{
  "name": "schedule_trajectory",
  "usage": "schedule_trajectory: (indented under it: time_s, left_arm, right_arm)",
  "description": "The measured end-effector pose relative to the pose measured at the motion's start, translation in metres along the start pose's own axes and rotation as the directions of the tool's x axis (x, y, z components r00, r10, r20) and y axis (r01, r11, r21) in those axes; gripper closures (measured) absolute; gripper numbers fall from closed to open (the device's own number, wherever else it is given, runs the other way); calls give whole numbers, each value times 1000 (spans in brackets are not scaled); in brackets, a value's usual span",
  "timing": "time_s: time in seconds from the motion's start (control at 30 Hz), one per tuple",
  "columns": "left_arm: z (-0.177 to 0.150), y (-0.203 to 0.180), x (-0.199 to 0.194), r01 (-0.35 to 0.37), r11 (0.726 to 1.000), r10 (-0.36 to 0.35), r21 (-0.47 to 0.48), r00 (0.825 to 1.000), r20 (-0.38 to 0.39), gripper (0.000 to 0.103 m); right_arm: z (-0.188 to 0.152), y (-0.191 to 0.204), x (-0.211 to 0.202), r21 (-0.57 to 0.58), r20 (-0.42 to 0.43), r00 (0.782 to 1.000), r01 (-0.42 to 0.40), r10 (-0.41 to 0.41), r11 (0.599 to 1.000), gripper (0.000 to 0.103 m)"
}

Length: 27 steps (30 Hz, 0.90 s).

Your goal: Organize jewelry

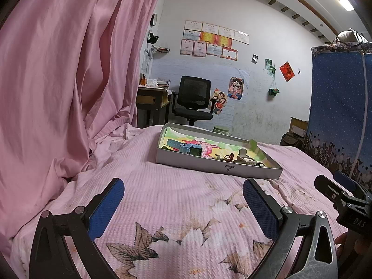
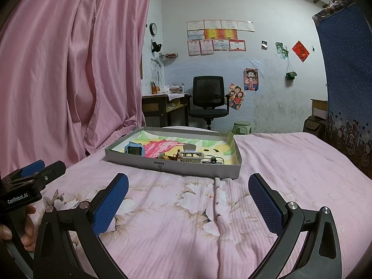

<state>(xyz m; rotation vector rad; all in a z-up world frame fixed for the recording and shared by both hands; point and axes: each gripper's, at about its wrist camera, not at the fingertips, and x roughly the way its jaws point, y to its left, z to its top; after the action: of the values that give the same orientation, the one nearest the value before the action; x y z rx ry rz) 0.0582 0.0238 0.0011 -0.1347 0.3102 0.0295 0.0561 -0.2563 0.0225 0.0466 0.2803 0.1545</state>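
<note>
While both grippers, left gripper point(image 1: 183, 207) and right gripper point(image 2: 188, 202), are held empty with fingers wide above the pink floral bed point(image 2: 186, 220), small trinkets are kept together in the shallow grey cardboard box point(image 2: 162, 166)

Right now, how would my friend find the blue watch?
Look on the pink bed for the flat grey box. The watch lies at its left end, away from the jumble of small trinkets on the right. It's the only light blue, square thing there.
</note>
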Motion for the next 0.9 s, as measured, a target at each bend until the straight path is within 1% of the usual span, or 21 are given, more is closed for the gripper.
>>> schedule_trajectory:
  time_s: [0.9]
  left_arm:
    - [-2, 0, -1, 0, 1000, 0, 5, 1000, 1, 0]
  right_arm:
    - [0, 1, 1, -3, -3, 1000, 0, 0, 1000, 1]
